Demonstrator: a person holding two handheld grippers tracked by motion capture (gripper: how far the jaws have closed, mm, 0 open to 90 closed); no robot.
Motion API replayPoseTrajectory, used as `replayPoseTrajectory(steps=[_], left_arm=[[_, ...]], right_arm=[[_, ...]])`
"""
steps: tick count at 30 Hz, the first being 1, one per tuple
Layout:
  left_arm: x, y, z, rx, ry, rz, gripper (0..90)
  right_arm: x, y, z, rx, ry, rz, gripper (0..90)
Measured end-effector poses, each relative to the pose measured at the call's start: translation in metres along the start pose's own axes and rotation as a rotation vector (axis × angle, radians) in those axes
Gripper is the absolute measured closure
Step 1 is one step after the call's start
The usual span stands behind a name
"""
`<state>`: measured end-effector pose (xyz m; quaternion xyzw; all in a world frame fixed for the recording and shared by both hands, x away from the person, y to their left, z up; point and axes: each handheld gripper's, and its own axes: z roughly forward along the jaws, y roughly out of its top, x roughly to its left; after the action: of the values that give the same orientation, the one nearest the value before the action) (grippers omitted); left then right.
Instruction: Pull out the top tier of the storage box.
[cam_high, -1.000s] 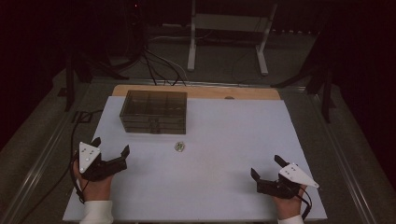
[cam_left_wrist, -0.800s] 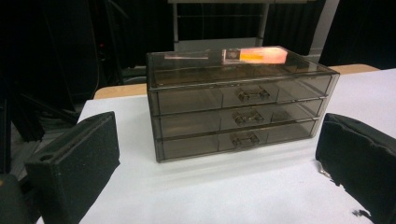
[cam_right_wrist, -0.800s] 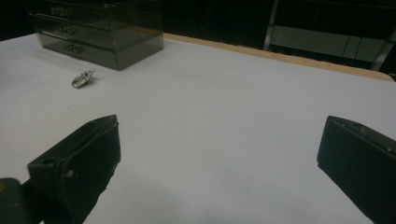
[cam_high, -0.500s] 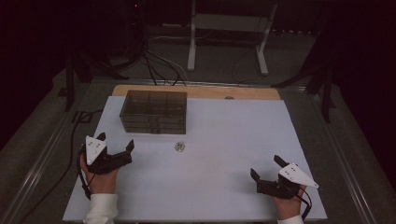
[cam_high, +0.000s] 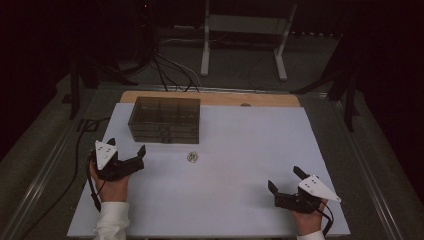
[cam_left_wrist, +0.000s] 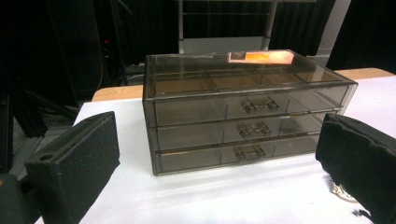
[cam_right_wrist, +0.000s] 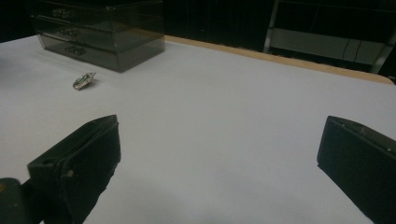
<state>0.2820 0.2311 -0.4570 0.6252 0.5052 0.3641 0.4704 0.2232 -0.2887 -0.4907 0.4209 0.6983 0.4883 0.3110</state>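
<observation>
Smoky plastic drawer box (cam_left_wrist: 243, 109) stands before my left tongs (cam_high: 126, 152), spread wide, and my right tongs (cam_high: 285, 180) are spread wide too, both grasping nothing.

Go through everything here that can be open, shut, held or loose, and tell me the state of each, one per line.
Drawer box: upright, all three drawers shut.
Small metal piece: loose on the table, untouched, in front of the box.
Left gripper: open, holding nothing, facing the drawers.
Right gripper: open, holding nothing.
</observation>
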Motion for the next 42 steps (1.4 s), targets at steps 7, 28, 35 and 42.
replayPoseTrajectory(steps=[7,28,35,42], left_arm=[[-0.003,0.001,0.004,0.004,0.001,-0.005,0.6],[-0.017,0.007,0.018,0.011,-0.008,0.003,0.7],[-0.024,0.009,0.023,0.014,-0.017,0.013,0.6],[-0.028,0.010,0.028,0.023,-0.024,0.027,0.6]], right_arm=[[0.000,0.000,0.000,0.001,0.004,0.000,0.0],[0.000,0.000,0.001,0.002,0.003,-0.001,0.0],[0.000,0.000,0.001,0.000,0.004,0.000,0.0],[0.000,0.000,0.001,0.002,0.005,-0.003,0.0]])
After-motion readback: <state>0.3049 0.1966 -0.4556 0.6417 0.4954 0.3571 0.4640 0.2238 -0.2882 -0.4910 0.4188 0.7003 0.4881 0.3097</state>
